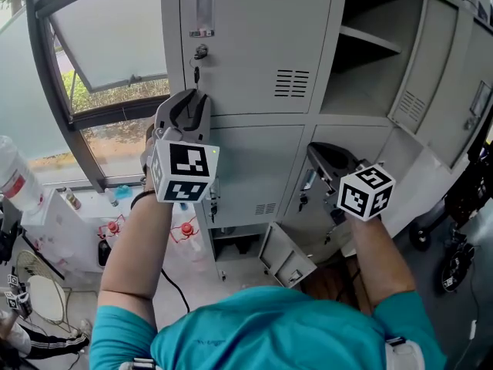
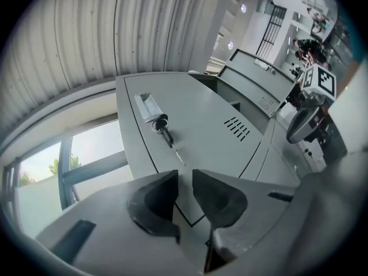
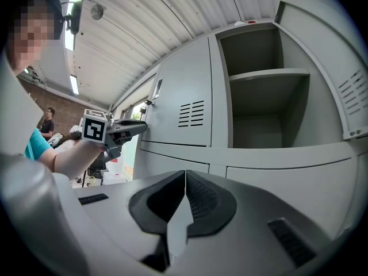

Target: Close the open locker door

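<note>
The grey lockers fill the head view. The upper right compartment (image 1: 370, 45) (image 3: 261, 102) stands open, showing a shelf, and its door (image 1: 435, 83) (image 3: 345, 91) is swung out to the right. The upper left door is closed, with a key (image 1: 200, 52) (image 2: 163, 128) in its lock. My left gripper (image 1: 192, 102) (image 2: 184, 180) points at that closed door's lower left part, its jaws a narrow gap apart with nothing between them. My right gripper (image 1: 317, 151) (image 3: 184, 177) hangs before the lower right locker, below the open compartment, shut and empty.
A window frame (image 1: 100, 37) stands left of the lockers. A small lower door (image 1: 285, 257) hangs open near the floor. A plastic bottle (image 1: 15, 179) and clutter lie at the left, and black wheeled equipment (image 1: 454, 260) at the right. A person (image 3: 49, 119) stands far off.
</note>
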Motion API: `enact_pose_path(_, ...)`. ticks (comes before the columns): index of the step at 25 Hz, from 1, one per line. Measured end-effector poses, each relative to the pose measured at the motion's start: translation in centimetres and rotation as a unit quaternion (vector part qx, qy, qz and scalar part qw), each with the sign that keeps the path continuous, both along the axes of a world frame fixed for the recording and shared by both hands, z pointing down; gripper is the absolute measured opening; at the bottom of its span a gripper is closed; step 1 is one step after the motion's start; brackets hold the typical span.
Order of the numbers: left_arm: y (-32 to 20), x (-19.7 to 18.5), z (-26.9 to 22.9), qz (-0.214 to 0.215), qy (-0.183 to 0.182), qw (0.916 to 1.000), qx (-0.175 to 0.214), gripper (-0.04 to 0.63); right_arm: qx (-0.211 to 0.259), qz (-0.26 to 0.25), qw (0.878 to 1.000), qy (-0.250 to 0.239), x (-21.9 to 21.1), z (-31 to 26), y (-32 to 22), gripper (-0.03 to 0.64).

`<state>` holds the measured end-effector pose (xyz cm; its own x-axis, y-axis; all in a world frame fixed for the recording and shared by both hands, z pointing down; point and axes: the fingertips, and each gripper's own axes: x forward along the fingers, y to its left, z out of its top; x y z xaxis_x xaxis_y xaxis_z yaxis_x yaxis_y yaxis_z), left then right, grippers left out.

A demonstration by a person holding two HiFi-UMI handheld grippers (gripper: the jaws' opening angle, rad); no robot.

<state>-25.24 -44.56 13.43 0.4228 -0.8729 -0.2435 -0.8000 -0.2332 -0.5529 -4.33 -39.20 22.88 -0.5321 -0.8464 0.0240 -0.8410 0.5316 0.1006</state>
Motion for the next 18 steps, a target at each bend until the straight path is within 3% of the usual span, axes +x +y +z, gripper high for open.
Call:
enact_pose_path(3, 0.6, -0.1, 0.3, 0.021, 0.026, 0.9989, -0.031, 0.081, 0.0, -0.005, 1.0, -0.002, 0.2, 0.2, 0.5, -0.002)
enact_pose_path(9, 3.7, 1.0, 1.1, 0.046, 0.06, 0.9956, -0.054, 0.084, 0.005, -0.014, 1.0, -0.012, 1.7, 0.2, 1.6, -0.002)
enact_pose_path(18, 10.0, 9.3, 3.0, 0.093, 0.072, 0.9883, -0.098, 0.084, 0.02, -0.044, 0.998, -0.027, 7.1, -0.3, 5.1, -0.002)
